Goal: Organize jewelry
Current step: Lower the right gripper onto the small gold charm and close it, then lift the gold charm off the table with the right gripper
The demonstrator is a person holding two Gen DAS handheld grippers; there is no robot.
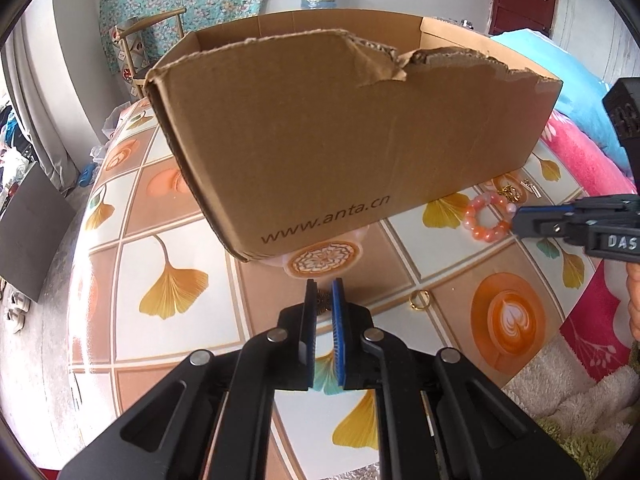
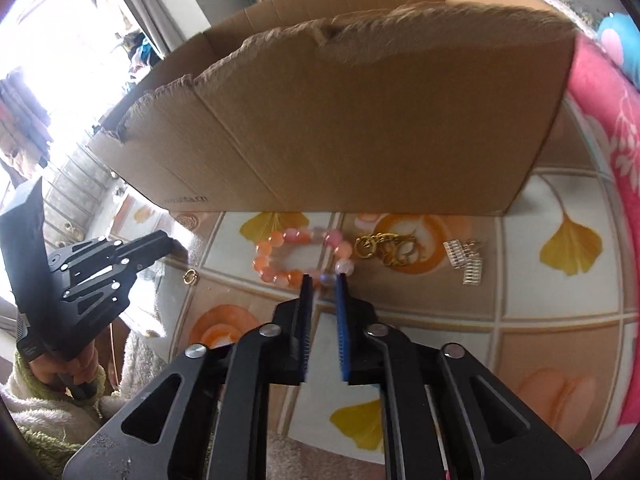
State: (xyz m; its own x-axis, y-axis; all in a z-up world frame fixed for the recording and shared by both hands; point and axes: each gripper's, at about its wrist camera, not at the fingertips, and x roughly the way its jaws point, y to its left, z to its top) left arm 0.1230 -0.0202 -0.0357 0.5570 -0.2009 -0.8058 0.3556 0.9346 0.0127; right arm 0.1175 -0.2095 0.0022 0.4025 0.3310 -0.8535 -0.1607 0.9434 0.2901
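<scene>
At my right fingertips: right gripper [image 2: 324,278] clamped on near bead of bead bracelet [image 2: 298,258], bracelet flat on table [image 2: 560,320], stretching away and leftward from fingers. My left gripper [image 1: 324,292] nipped shut on small dark ridged item, identity unclear. Between: one gold ring [image 1: 419,300], nearer my left. Beyond: one gold chain cluster [image 2: 386,250], one silver clip pair [image 2: 466,260], one cardboard box [image 2: 340,120].
</scene>
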